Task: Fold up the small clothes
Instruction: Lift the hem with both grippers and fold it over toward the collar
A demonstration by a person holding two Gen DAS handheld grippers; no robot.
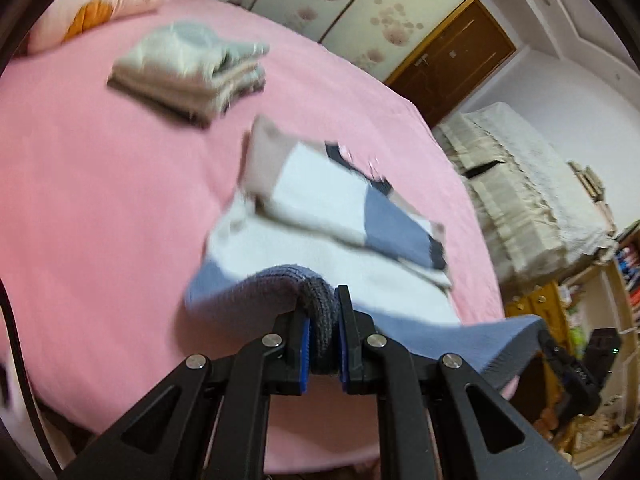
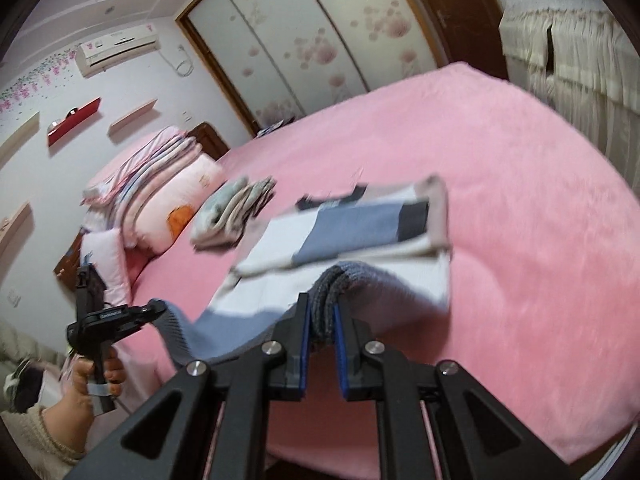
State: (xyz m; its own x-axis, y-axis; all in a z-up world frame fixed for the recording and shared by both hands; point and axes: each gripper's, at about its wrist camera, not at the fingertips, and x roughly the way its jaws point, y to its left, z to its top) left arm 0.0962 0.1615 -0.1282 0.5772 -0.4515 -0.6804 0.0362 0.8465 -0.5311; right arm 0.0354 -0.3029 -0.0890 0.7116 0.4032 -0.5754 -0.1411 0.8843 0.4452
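Note:
A small knit sweater in white, blue-grey, beige and dark blocks lies partly folded on the pink bed; it also shows in the right wrist view. My left gripper is shut on the sweater's grey ribbed hem and lifts it above the bed. My right gripper is shut on the same hem further along. The right gripper shows at the lower right of the left wrist view. The left gripper, held by a hand, shows at the lower left of the right wrist view.
A stack of folded grey-beige clothes lies further up the bed, also in the right wrist view. Pillows and folded quilts sit at the head. A lace-covered cabinet stands beside the bed. Wardrobe doors are behind.

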